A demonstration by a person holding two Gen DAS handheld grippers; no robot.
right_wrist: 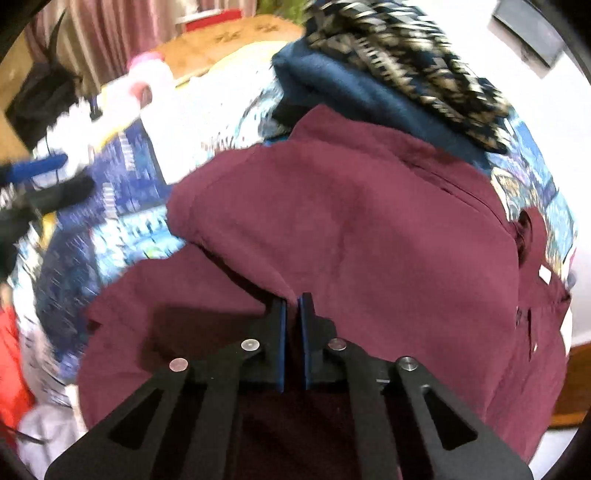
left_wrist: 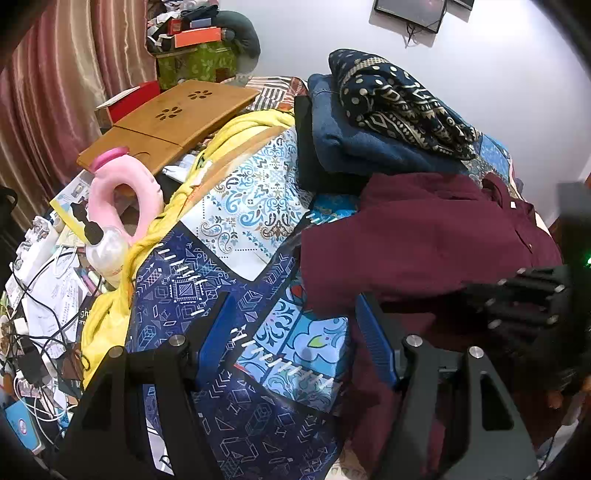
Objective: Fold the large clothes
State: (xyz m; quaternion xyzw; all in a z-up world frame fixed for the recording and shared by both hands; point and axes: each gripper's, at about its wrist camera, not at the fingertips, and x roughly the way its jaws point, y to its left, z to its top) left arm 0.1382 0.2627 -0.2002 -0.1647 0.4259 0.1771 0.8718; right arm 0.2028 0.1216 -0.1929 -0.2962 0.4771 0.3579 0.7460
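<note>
With the right hand-held gripper (right_wrist: pixel 292 301) pinched shut on a fold of the maroon shirt (right_wrist: pixel 351 221) and the left hand-held gripper (left_wrist: pixel 295 306) hanging open over the quilt (left_wrist: pixel 236 206), it probably pays to lift slow so the fabric doesn't slip.

a plain white wall (left_wrist: pixel 498 92) rises behind the bed, with a dark framed panel (left_wrist: pixel 410 13) hung high on it, a cord dangling below. pinkish satin curtains (left_wrist: pixel 55 92) fall in folds along the left. the bed wears a blue patchwork cover (left_wrist: pixel 236 206). a wooden lap desk (left_wrist: pixel 173 118) lies near the curtains, a green patterned box (left_wrist: pixel 195 61) behind it.
</note>
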